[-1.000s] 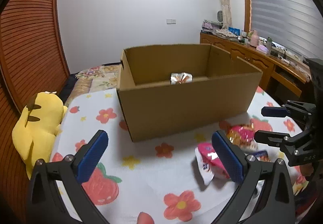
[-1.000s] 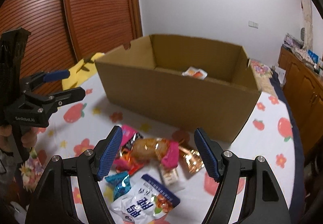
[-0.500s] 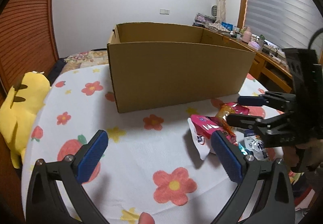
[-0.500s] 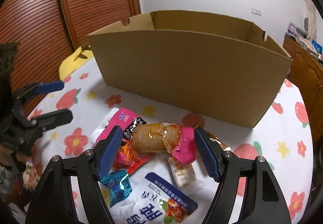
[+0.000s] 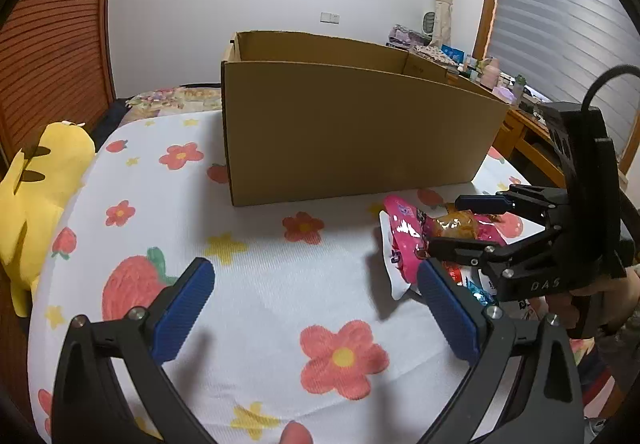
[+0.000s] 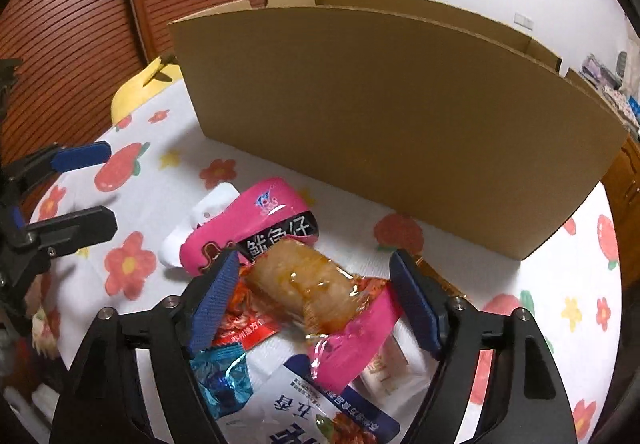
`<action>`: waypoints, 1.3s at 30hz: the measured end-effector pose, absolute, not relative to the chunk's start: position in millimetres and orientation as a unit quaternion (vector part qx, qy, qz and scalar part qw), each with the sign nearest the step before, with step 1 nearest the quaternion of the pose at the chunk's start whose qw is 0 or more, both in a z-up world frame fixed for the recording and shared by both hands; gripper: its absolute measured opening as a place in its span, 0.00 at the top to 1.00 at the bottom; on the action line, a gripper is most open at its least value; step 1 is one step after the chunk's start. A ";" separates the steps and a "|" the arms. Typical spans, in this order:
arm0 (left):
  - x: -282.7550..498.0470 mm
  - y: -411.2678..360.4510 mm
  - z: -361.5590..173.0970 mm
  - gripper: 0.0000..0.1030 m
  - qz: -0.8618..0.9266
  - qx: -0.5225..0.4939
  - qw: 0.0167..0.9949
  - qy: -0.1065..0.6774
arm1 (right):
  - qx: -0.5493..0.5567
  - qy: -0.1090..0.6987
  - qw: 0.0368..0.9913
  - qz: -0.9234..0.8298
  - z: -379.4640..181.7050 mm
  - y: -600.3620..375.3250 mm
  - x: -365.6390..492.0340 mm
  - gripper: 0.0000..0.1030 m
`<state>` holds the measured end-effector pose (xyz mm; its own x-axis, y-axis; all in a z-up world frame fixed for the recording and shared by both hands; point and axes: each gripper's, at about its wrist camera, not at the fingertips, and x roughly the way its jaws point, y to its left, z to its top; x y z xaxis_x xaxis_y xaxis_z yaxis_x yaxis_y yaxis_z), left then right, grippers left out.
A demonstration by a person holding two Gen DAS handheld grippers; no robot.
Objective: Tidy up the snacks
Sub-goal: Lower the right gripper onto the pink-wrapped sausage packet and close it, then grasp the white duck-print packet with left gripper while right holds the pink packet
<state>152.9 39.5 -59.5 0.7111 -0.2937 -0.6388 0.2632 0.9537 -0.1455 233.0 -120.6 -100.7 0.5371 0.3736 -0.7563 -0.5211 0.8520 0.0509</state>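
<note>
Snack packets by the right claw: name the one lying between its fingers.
The clear packet with pink ends, showing a brown snack inside. It lies atop the pile, between the open right claw; the others lie around it.

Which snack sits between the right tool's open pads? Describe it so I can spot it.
Start at the cardboard box; the snack pile lies before its near wall. On top, inside the right tool, lies the clear packet with pink ends, the only one showing a glossy brown roll.

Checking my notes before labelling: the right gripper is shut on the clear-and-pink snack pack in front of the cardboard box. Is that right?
Not quite. The right gripper is open, not shut: in the right wrist view its pads stand apart on either side of the snack pack, which lies on the pile in front of the cardboard box.
</note>
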 end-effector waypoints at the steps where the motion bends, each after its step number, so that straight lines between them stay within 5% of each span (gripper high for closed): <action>1: 153.3 39.3 -60.1 0.02 -0.150 -0.022 0.924 0.350 | -0.085 0.410 0.870 0.259 -101.1 -121.8 234.1 0.22; 9: 153.8 36.4 -63.9 0.02 -0.154 -0.024 0.921 0.358 | -0.053 0.435 0.851 0.288 -107.6 -130.5 236.7 0.19; 15: 155.1 32.6 -66.5 0.02 -0.156 -0.027 0.918 0.363 | -0.035 0.436 0.849 0.297 -106.9 -132.3 232.3 0.29; 17: 156.0 30.7 -67.3 0.02 -0.157 -0.027 0.917 0.365 | -0.015 0.433 0.849 0.301 -106.5 -135.6 230.2 0.45; 22: 156.3 23.7 -68.4 0.02 -0.163 -0.027 0.915 0.369 | -0.011 0.411 0.866 0.286 -101.9 -139.3 220.6 0.47; 24: 156.5 20.2 -68.2 0.02 -0.166 -0.026 0.914 0.369 | -0.010 0.399 0.872 0.285 -96.6 -141.1 216.7 0.55; 39: 171.4 -15.8 -69.0 0.03 -0.192 -0.019 0.904 0.381 | 0.019 0.342 0.903 0.258 -65.2 -187.2 195.2 0.56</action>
<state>171.4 -15.8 -69.0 0.6363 -0.3612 -0.6817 0.3316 0.9259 -0.1810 195.2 -187.2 -65.2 0.6331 0.4796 -0.6076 -0.4529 0.8661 0.2117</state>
